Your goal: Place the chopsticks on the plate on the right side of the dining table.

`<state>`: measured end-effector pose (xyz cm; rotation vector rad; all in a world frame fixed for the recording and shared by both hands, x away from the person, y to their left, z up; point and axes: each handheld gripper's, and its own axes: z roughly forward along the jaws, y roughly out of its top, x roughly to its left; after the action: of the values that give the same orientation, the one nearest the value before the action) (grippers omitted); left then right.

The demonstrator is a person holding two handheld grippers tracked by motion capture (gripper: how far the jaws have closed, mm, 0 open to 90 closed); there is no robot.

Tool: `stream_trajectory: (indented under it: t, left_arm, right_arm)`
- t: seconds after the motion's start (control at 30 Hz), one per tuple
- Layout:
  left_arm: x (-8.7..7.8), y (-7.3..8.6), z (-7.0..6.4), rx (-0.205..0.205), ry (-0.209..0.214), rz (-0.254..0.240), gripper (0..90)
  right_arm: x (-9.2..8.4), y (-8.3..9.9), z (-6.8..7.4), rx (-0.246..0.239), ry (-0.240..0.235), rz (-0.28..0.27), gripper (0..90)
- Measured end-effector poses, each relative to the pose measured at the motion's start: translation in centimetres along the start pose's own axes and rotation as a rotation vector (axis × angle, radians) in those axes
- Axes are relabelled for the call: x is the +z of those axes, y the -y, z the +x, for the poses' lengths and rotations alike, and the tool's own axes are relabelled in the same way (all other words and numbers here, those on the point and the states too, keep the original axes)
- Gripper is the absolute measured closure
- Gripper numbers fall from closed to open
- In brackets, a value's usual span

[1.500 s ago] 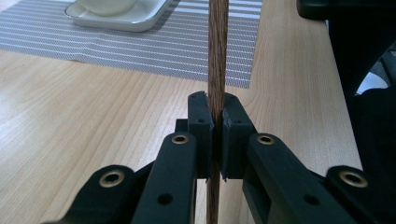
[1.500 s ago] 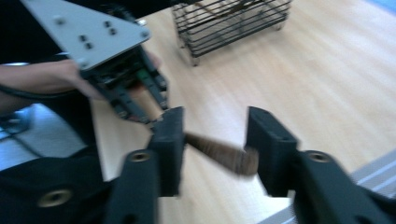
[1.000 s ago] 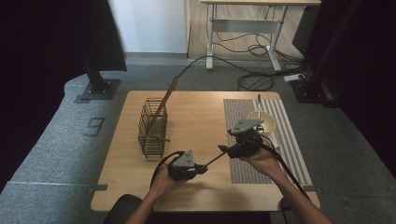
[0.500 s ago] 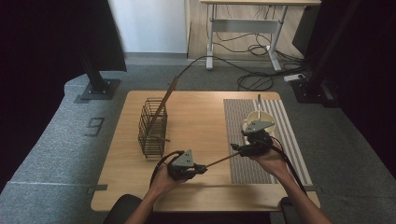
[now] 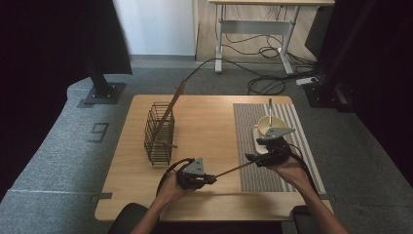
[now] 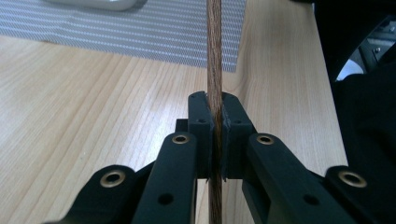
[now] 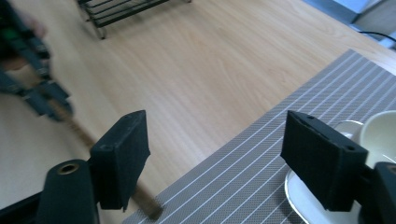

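Wooden stick (image 5: 233, 169) runs between both grippers, wire basket (image 5: 159, 132) far left, cup (image 5: 269, 125) on striped mat (image 5: 253, 146) right. Left gripper (image 6: 214, 122) clamps the stick. Right gripper (image 7: 224, 161), jaws just opening, stands wide, saucer (image 7: 303, 198) beside, stick's end at its near-left pad.

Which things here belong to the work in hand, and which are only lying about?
In the work:
- wooden stick, clamped in the left gripper
- right gripper, fingers open and just been opening, with the stick's end low beside its left finger

Lying about:
- wire basket
- striped mat
- cup
- saucer
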<state>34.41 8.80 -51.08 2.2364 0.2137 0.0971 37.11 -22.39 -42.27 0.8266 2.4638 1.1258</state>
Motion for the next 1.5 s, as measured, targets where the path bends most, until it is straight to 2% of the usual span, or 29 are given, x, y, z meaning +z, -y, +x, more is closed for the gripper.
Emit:
stream_trajectory:
  t: [0.13, 0.47, 0.87, 1.1, 1.27, 1.43, 1.5]
  left_arm:
    - [0.2, 0.0, 0.0, -0.003, 0.01, 0.023, 85.3]
    - [0.8, -0.2, -0.3, 0.019, 0.047, 0.087, 85.2]
    - [1.4, -0.4, -0.7, 0.038, 0.079, 0.126, 85.2]
    - [1.5, -0.4, -0.8, 0.042, 0.08, 0.133, 85.1]
    - [1.6, -0.3, -0.7, 0.045, 0.053, 0.131, 82.8]
    - [1.3, -0.3, -0.5, 0.022, 0.009, 0.093, 72.6]
    - [1.1, -0.3, -0.5, 0.01, -0.021, 0.071, 64.7]
  right_arm:
    - [-0.2, 0.2, 0.8, -0.043, -0.053, 0.039, 21.6]
    - [1.9, 1.1, 3.4, -0.222, -0.147, 0.169, 38.7]
    - [3.3, 1.7, 5.2, -0.334, -0.219, 0.259, 59.5]
    - [3.6, 1.9, 5.5, -0.361, -0.246, 0.287, 70.2]
    - [3.6, 2.0, 5.6, -0.371, -0.276, 0.305, 75.6]
    - [3.3, 1.9, 5.8, -0.37, -0.349, 0.296, 82.8]
    - [3.1, 1.8, 5.7, -0.363, -0.343, 0.288, 82.9]
